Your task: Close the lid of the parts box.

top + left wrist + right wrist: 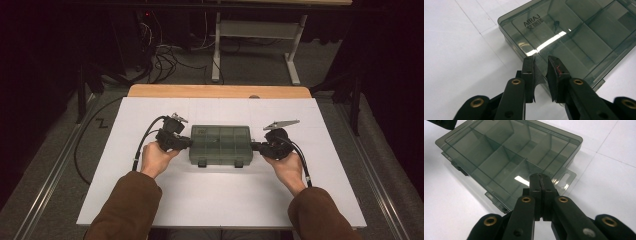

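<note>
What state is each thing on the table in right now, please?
Box: lid closed, flat on the table, both front latches down, compartments look empty.
Left claw: jaws slightly apart, at the box's left end.
Right claw: shut, jaws pressed together at the box's right end; whether it pinches the edge is unclear.

A white worktop (220, 200) with a wooden far edge stands on grey carpet (260, 65). Beyond the tongs, a white desk frame (257, 30), tangled cables (165, 57), dark surroundings.
</note>
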{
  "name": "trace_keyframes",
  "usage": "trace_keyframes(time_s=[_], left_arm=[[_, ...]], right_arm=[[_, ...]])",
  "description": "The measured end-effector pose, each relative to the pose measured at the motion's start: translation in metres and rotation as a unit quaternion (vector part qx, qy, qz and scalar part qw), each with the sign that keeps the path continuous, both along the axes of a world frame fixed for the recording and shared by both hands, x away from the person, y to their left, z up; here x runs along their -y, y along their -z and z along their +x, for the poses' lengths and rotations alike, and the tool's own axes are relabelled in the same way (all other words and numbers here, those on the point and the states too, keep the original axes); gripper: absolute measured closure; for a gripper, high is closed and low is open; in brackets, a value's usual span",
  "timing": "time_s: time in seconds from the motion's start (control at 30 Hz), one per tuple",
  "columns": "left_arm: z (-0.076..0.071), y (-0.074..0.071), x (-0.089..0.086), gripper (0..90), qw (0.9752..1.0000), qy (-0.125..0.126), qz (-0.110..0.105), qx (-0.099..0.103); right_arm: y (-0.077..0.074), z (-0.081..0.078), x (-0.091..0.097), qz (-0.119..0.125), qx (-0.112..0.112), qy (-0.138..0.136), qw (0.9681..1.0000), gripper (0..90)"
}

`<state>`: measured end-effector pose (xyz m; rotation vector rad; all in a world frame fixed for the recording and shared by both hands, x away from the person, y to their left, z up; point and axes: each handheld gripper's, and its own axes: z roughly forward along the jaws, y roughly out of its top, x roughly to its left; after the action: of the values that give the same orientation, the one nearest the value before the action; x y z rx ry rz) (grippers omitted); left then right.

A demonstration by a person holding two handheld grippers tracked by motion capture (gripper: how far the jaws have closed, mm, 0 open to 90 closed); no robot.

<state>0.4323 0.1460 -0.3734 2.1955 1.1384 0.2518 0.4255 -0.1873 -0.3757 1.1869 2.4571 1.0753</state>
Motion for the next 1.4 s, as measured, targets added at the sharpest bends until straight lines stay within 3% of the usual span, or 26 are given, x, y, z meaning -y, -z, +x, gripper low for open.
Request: trace_keyframes(time_s=[0.3,0.87,1.03,1.4], left_arm=[[-0.0014,0.0021,-0.0007,75.6,1.0000,0.003,-0.006,-0.001],[-0.0040,0.0032,0.0013,74.9,0.9999,0.006,0.008,0.005],[-0.0055,0.0057,0.0018,73.7,0.9999,0.007,0.013,0.005],[-0.0075,0.0017,0.0003,59.6,0.9999,0.001,0.007,0.011]], right_arm=[[0.0026,0.0005,-0.0076,-0.003,-0.005,-0.010,0.9999,90.0],[0.0039,0.0019,-0.0079,0.000,-0.004,-0.010,0.9999,90.0],[0.0074,0.0028,-0.0098,-0.009,-0.010,-0.011,0.9999,90.0],[0.0045,0.0015,-0.0074,-0.005,-0.006,-0.007,0.9999,86.7]])
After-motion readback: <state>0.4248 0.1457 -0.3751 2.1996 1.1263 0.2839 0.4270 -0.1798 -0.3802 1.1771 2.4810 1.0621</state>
